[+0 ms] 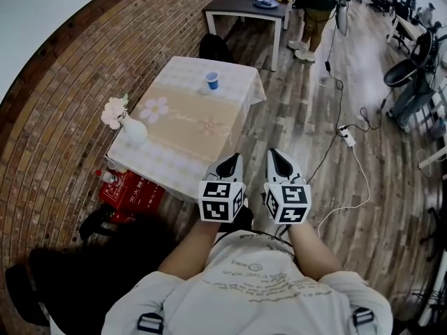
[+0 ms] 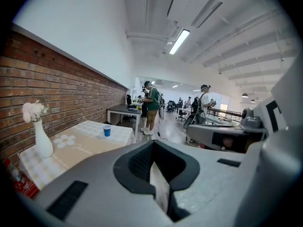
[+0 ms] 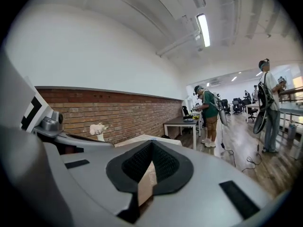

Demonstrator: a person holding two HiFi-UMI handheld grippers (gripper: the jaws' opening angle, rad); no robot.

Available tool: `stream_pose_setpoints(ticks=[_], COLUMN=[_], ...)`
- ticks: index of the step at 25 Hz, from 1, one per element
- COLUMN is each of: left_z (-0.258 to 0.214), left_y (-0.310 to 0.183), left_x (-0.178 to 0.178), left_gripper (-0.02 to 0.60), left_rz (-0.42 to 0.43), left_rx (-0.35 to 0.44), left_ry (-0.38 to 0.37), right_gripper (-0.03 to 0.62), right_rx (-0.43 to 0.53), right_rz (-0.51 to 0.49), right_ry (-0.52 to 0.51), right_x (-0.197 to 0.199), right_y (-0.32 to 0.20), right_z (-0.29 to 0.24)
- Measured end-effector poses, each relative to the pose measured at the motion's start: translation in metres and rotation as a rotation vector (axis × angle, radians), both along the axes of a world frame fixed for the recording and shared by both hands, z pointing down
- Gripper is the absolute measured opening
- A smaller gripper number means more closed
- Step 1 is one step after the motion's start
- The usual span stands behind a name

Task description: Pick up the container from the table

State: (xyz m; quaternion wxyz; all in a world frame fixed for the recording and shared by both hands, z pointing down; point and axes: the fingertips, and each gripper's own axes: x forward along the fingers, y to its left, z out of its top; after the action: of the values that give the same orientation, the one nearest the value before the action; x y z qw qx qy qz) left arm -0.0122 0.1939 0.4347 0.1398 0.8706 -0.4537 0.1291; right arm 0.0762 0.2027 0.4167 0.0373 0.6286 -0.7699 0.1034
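Observation:
The container, a small blue cup (image 1: pixel 211 80), stands near the far end of a cloth-covered table (image 1: pixel 174 152); the left gripper view shows the cup (image 2: pixel 107 131) far off to the left. My left gripper (image 1: pixel 230 162) and right gripper (image 1: pixel 280 158) are side by side close to my body, short of the table's near corner and well away from the cup. Both point toward the table. The left gripper (image 2: pixel 152 150) has its jaws shut with nothing in them. The right gripper (image 3: pixel 149 151) is likewise shut and empty.
A white vase of flowers (image 1: pixel 133 128) stands at the table's left edge. A red box (image 1: pixel 129 190) sits on the floor beside the brick wall (image 1: pixel 63 96). Beyond are a dark table (image 1: pixel 244 5), a standing person (image 1: pixel 314 12), floor cables (image 1: pixel 347 137) and chairs (image 1: pixel 412 75).

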Motion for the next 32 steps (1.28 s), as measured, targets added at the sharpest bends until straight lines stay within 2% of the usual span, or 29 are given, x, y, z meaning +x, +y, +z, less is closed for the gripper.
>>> stream_pose_setpoints(ticks=[6, 12, 32], left_z=[-0.001, 0.008, 0.019], left_y=[-0.024, -0.051, -0.201], left_x=[0.022, 0.036, 0.055], left_gripper=[0.003, 0.003, 0.003], left_rz=[0.025, 0.035, 0.000], left_rx=[0.026, 0.021, 0.023], left_ry=[0.011, 0.018, 0.031], right_gripper=[0.002, 0.002, 0.002], right_rx=[0.022, 0.015, 0.025], right_rz=[0.056, 0.040, -0.012], right_ry=[-0.005, 0.015, 0.033], right_x=[0.035, 0.041, 0.059], right_y=[-0.021, -0.045, -0.187], right_z=[-0.002, 0.007, 0.022])
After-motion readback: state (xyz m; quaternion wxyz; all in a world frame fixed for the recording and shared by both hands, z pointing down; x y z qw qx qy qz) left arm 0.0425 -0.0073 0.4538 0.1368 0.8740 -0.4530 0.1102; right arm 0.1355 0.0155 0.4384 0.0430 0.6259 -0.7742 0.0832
